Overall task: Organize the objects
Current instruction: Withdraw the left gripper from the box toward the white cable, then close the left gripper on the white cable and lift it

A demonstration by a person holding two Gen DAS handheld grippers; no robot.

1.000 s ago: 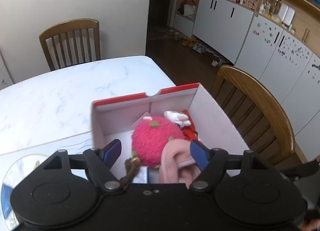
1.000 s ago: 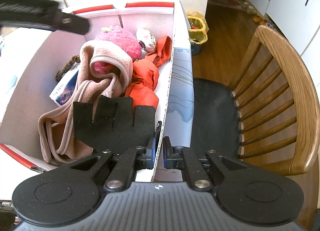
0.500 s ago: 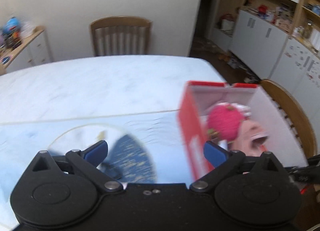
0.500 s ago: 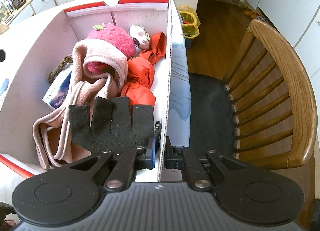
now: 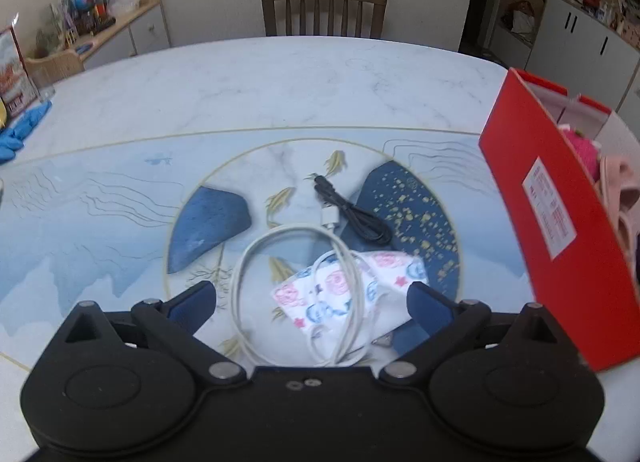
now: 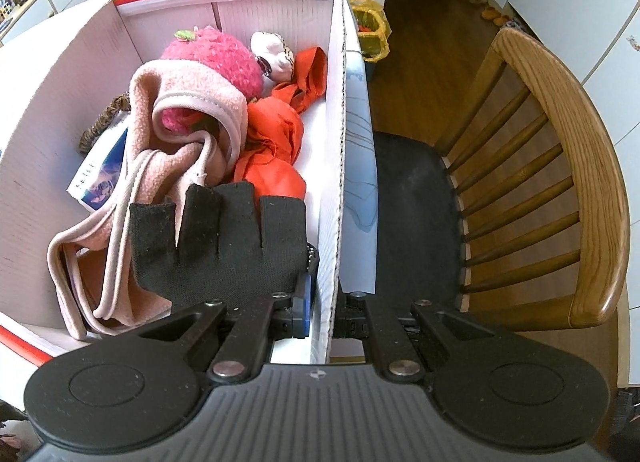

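Observation:
My left gripper point(image 5: 310, 294) hangs open over the table's painted centre. Between and ahead of its fingers lie a looped white cable point(image 5: 288, 227), a flower-print face mask point(image 5: 394, 266) under the loop, and a coiled black cable point(image 5: 356, 214) a little farther away. Nothing is gripped. The red box point(image 5: 552, 222) stands at the right. My right gripper point(image 6: 325, 308) is shut on the right wall of the box point(image 6: 336, 142), near the front corner. Inside lie a black glove point(image 6: 224, 246), a pink fleece point(image 6: 180, 94), a pink plush point(image 6: 216, 54) and an orange cloth point(image 6: 276, 134).
A wooden chair point(image 6: 560, 142) stands close to the right of the box, another chair point(image 5: 324, 6) at the table's far side. Blue gloves point(image 5: 20, 130) lie at the table's left edge. A yellow bin point(image 6: 370, 28) sits on the floor beyond the box.
My left gripper has swung left out of the box to above the cables and mask, and its jaws have widened. The right gripper has stayed clamped on the box wall.

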